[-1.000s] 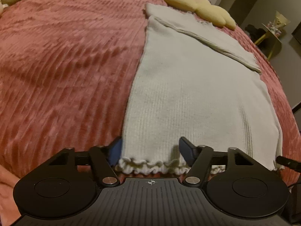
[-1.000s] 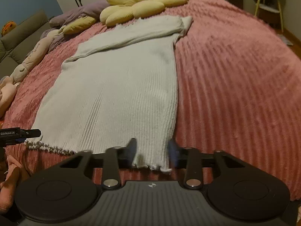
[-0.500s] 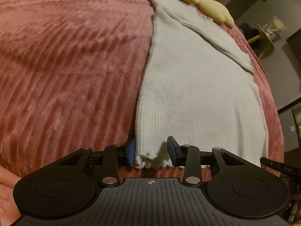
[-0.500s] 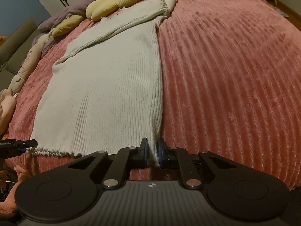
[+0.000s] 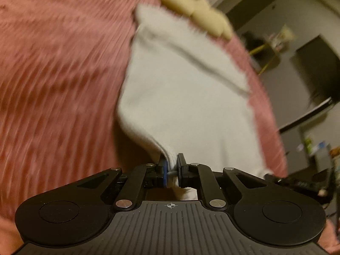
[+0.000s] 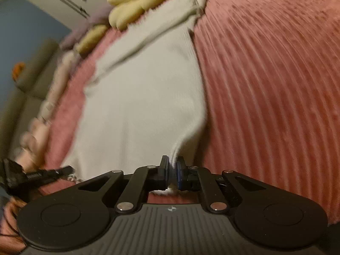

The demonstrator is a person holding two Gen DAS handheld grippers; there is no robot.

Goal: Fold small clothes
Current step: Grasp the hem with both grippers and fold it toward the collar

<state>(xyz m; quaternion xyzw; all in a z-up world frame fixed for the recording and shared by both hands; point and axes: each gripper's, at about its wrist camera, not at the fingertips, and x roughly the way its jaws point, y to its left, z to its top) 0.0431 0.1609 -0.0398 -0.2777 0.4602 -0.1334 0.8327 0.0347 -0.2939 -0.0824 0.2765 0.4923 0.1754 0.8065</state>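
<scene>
We see a pale knit garment [image 5: 187,97] lying stretched out on a bed with a pink ribbed bedspread [image 5: 53,74]. We take the garment as our landmark. Its far end, with a folded sleeve across it, lies just beside a yellow flower-shaped cushion [image 5: 191,6].

The left tongs [image 5: 171,167] are clamped on the near left corner of the garment, at the hem. The cloth goes up from the bedspread to the pads there, so this corner is lifted, and a dark shadow is under it. A bit of the hem hangs behind the pads.

The right tongs [image 6: 172,171] are clamped on the near right corner of the same garment [image 6: 144,97]. The cloth is gathered into a narrow fold between the pads, and this corner is also raised from the bedspread [image 6: 265,74].

In the right wrist view the left tongs [image 6: 63,169] appear at the other near corner of the garment. Beyond the far end of the garment we see the cushion [image 6: 136,2] again, and to the left of the garment some soft toys [image 6: 42,114], blurred, along the edge of the bed.
</scene>
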